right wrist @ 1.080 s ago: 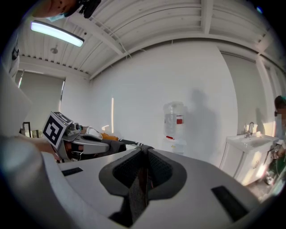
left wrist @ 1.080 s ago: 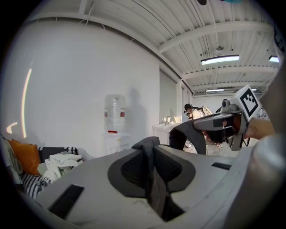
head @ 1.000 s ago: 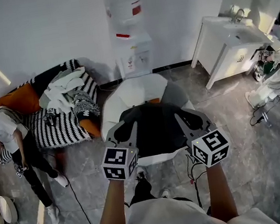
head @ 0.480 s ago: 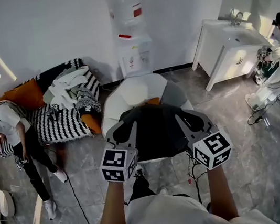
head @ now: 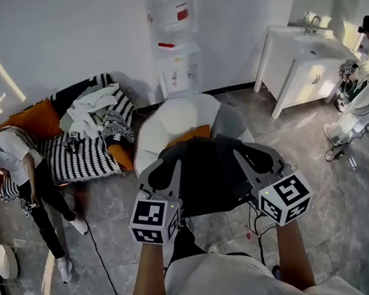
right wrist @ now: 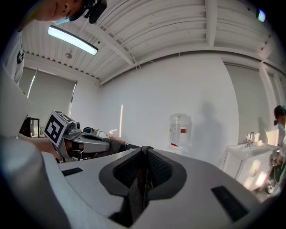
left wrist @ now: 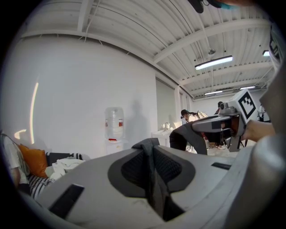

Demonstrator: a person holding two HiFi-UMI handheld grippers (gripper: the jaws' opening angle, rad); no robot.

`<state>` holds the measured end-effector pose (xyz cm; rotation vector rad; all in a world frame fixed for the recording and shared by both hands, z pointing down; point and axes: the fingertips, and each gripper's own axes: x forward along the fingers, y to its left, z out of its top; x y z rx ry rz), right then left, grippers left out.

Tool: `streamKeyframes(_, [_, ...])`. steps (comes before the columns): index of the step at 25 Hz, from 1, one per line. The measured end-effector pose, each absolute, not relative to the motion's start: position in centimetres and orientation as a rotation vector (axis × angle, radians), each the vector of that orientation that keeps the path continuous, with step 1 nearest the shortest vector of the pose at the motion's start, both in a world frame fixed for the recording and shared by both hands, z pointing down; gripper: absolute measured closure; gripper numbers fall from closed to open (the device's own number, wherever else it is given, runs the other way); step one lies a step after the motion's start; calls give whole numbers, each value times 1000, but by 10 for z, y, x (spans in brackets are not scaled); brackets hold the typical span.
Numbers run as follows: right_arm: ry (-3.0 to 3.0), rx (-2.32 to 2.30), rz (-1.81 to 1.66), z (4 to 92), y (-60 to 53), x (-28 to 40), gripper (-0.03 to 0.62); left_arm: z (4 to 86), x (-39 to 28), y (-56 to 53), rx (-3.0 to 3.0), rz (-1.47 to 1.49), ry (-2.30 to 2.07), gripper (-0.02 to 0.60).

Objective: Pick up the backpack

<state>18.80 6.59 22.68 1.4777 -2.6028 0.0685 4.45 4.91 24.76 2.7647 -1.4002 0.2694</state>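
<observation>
Grey stone floor (head: 111,211) and the wall behind it have shifted in the head view since a second ago, which we read as the whole rig travelling with its load. Next in size, the white seat (head: 176,120) behind the load now shows more of its top, and the orange cushion (head: 186,136) on it is exposed as a wider strip than before. The backpack (head: 206,174) appears to have come clear of the seat and hangs in the air between the two tools, just in front of our body. We hold the left gripper (head: 164,172) clamped on a dark strap (left wrist: 154,179) that runs up between its pads. The right gripper (head: 253,158) is pinched the same way on a second strap (right wrist: 136,192). Neither grip has altered over that second. We judge the pick-up effectively done, with the weight carried on both straps and level from side to side. Remaining risk: a thin strap sliding through the pads if the load swings
</observation>
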Motion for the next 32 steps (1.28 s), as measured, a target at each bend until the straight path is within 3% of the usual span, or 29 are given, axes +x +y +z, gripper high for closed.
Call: streamKeyframes(32, [-2629, 1446, 71, 224, 63, 197, 553, 240, 55, 51, 2779, 287, -1409, 528])
